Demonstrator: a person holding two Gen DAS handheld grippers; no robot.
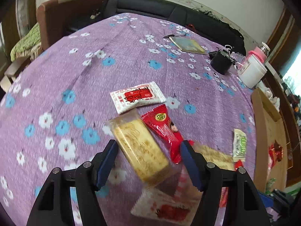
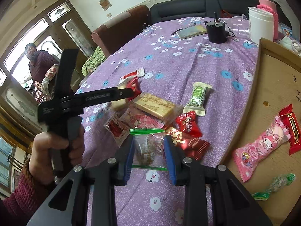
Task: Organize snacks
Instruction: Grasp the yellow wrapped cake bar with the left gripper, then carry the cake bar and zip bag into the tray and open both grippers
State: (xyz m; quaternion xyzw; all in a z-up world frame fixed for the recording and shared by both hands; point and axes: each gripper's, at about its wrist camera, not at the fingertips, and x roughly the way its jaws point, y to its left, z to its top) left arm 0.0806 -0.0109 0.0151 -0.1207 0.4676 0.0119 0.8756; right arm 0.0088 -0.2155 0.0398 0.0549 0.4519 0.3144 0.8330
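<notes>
On the table [image 1: 116, 43], spread with a purple flowered cloth, loose snacks lie in a small heap near its right side. The left hand-held gripper [image 1: 148, 164] hangs over the heap with its blue pads well apart; a yellow cake in a clear wrapper [image 1: 141, 150] lies tilted between them, and neither pad touches it. Beside the cake rest a red candy packet [image 1: 165, 131] and, just beyond, a white packet with a red label [image 1: 137, 97]. The right hand-held gripper [image 2: 149, 156] has its pads closed on a clear packet with green seams [image 2: 148, 146], inside which a brown round snack shows. Just right of it lies a dark red shiny packet [image 2: 190, 143], and a green-and-white candy [image 2: 197, 98] sits farther back. To the right stands a cardboard tray [image 2: 272, 86] holding a pink cartoon packet [image 2: 261, 148] and a red candy [image 2: 289, 126]. A hand [image 2: 56, 146] in a dark red sleeve grips the left tool's handle.
</notes>
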